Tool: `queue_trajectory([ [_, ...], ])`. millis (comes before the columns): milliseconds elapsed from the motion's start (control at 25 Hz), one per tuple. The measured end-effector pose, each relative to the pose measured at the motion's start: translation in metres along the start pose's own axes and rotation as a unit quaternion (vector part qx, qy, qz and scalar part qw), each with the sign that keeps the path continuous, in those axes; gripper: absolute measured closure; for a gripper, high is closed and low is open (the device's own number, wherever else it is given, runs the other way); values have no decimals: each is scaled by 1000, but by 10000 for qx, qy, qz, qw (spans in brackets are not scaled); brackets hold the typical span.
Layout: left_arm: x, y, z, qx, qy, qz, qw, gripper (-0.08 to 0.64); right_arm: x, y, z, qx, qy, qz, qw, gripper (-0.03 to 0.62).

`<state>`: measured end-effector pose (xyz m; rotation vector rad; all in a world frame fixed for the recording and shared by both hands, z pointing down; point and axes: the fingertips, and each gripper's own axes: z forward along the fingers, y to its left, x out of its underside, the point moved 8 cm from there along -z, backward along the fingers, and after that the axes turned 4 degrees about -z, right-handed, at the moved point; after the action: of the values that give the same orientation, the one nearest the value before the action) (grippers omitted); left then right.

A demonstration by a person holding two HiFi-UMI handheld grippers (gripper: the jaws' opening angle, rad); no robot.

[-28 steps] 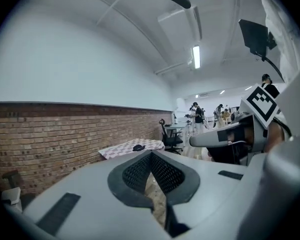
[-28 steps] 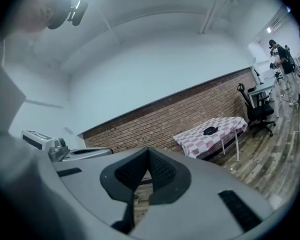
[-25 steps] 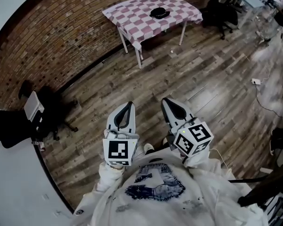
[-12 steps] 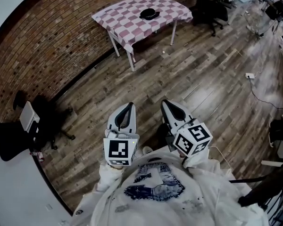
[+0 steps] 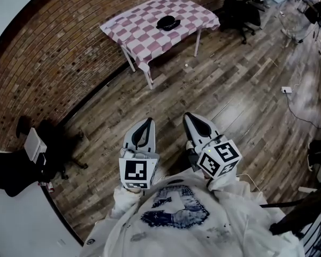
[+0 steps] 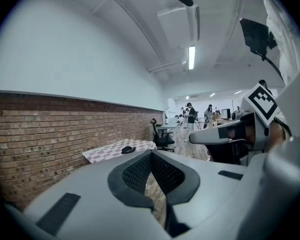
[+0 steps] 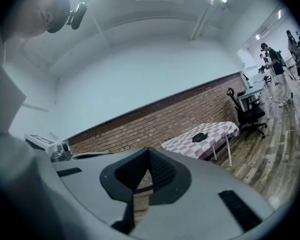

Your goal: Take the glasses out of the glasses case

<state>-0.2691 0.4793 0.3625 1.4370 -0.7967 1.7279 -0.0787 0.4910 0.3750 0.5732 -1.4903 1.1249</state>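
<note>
- Fingers (image 6: 135, 173) of the left gripper (image 5: 146, 121) are pressed tip to tip with nothing between them. The right gripper (image 5: 190, 115) is closed and empty in the same way.
- Two grippers are in view, side by side in front of the person's chest, each with one marker cube.
- One table (image 5: 144, 33) stands by the brick wall under a pink-and-white checked cloth.
- One dark glasses case (image 5: 168, 22) lies on that cloth, well apart from both grippers. Whether its lid is open cannot be told from here.
- One white plug (image 5: 287, 89) lies on the wooden floor to the right.
- Compared with a second ago, the table and case sit further left and a little lower in the head view. Both grippers are still closed and keep the same spot before the chest.
</note>
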Motion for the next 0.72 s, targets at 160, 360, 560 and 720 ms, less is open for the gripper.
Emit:
queue_trajectory([
  [160, -13, 6, 41, 68, -39, 62, 10000, 551, -14, -28, 23, 38, 10, -24, 10000, 578],
  [360, -25, 5, 84, 135, -145, 138, 9997, 551, -33, -64, 42, 69, 44, -32, 10000, 578],
  [560, -37, -1, 124, 127, -204, 145, 9996, 552, -50, -96, 57, 46, 38, 5, 10000, 578],
  [720, -43, -7, 155, 103, -144, 47, 9998, 552, -63, -125, 68, -50, 53, 33, 10000, 578],
])
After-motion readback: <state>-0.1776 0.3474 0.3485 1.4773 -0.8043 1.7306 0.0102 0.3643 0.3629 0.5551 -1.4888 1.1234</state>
